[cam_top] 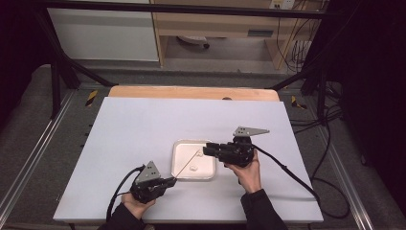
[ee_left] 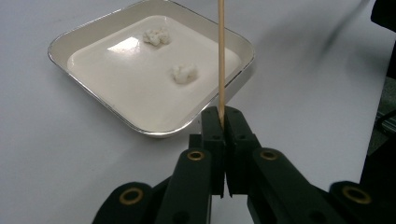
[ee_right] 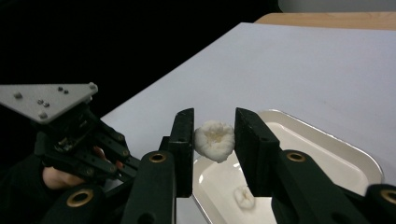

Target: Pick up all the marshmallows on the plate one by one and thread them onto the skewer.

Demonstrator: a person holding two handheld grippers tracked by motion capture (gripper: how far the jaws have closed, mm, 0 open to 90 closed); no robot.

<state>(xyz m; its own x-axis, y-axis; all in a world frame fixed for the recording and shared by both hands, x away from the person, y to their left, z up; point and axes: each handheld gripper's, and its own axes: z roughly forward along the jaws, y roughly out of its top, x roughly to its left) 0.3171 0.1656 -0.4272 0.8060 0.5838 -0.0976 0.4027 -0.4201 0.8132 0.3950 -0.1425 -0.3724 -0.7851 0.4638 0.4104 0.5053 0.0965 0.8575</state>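
Observation:
A silver-rimmed white tray (cam_top: 210, 168) lies on the white table, right of centre. My left gripper (cam_top: 171, 181) rests by the tray's near left corner, shut on the lower end of a thin wooden skewer (ee_left: 221, 56). The skewer (cam_top: 186, 165) slants up over the tray toward my right gripper (cam_top: 207, 149). In the right gripper view, that gripper (ee_right: 215, 116) hovers above the tray, shut on a white fluffy lump (ee_right: 214, 140). Two more white lumps (ee_left: 157, 36) (ee_left: 183, 73) lie in the tray (ee_left: 93, 95).
The white table top (cam_top: 143, 129) has a wooden strip (cam_top: 191, 92) along its far edge. Black frame posts and loose cables (cam_top: 330, 143) stand off the table's sides. A cable trails from each gripper toward the near edge.

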